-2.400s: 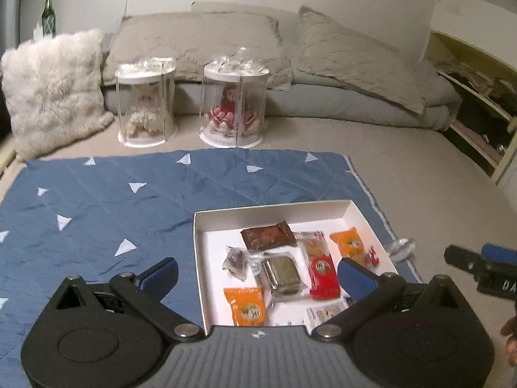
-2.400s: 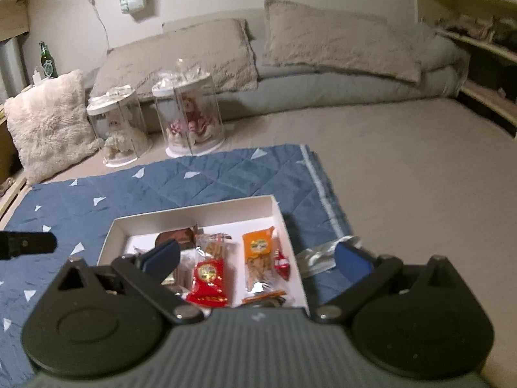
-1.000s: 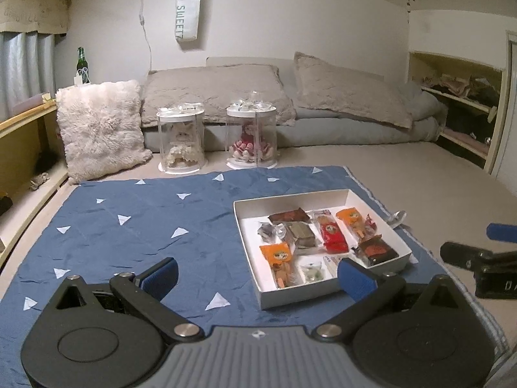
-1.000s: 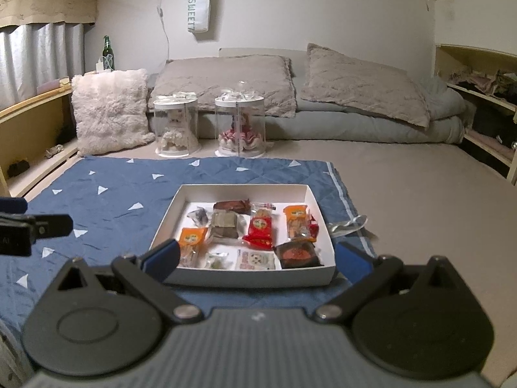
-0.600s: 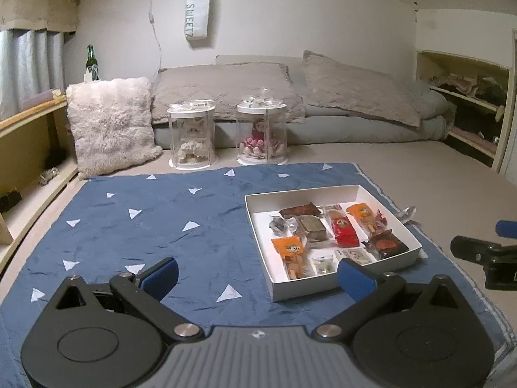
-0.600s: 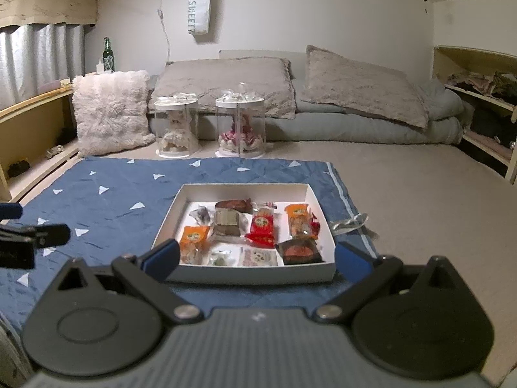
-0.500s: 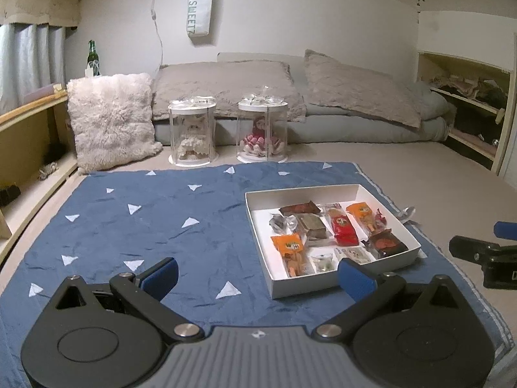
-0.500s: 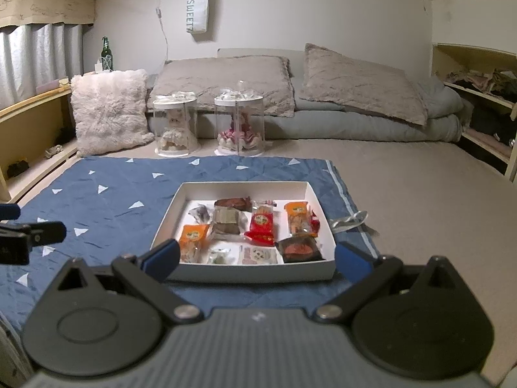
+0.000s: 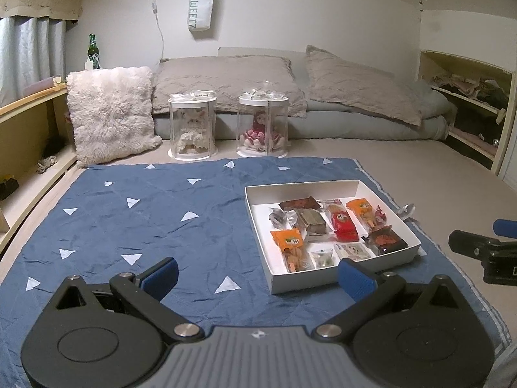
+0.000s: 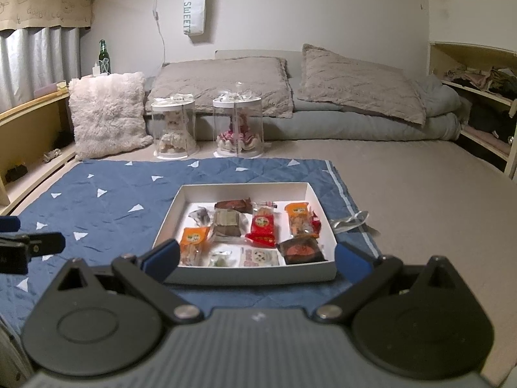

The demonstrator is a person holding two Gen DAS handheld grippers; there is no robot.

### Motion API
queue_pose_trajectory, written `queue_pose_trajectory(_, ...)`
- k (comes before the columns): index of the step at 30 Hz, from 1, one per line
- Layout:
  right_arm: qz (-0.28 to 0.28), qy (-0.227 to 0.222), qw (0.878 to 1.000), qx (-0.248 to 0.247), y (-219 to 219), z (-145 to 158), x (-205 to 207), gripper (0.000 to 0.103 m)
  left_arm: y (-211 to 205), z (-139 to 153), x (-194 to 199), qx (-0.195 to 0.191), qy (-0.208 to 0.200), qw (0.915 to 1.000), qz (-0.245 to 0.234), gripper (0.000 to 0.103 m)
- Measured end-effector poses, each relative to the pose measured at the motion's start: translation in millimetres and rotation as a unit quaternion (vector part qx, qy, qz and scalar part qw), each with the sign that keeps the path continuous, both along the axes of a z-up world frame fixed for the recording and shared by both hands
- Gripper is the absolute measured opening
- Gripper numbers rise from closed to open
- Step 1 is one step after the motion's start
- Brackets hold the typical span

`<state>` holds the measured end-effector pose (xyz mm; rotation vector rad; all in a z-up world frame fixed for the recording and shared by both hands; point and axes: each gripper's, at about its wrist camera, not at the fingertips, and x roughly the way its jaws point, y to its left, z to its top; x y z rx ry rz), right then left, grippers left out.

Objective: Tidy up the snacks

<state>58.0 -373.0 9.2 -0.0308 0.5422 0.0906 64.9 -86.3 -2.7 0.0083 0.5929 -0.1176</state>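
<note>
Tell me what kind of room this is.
Most likely a bedroom or home lounge: large pillows lean on a low mattress by the wall, a blue quilt covers the floor, and curtains hang at the left.

Setting: a home, bedroom or lounge type room. Evidence: low grey mattress (image 10: 355,126) along the back wall with two large taupe cushions (image 10: 223,80) leaning on it; fluffy white pillow (image 10: 106,113) at left; blue quilted mat (image 9: 155,213) with white triangles spread on the beige floor (image 10: 420,187). Curtains (image 10: 38,64) at left. Tote bag (image 10: 194,9) marked "SWEET" hangs on the wall. Two clear display cases (image 9: 261,126) hold dolls. Green bottle (image 10: 103,53) on the side ledge; clothes on the shelf (image 10: 478,80) at right.
</note>
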Motion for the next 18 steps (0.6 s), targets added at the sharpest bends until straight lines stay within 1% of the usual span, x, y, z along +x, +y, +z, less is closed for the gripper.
queue_pose_trajectory(18,0.009,0.0,1.0,0.0,2.0,-0.8,4.0,0.102,3.0,-4.7,1.4,-0.002,0.003,1.0,0.003,0.103)
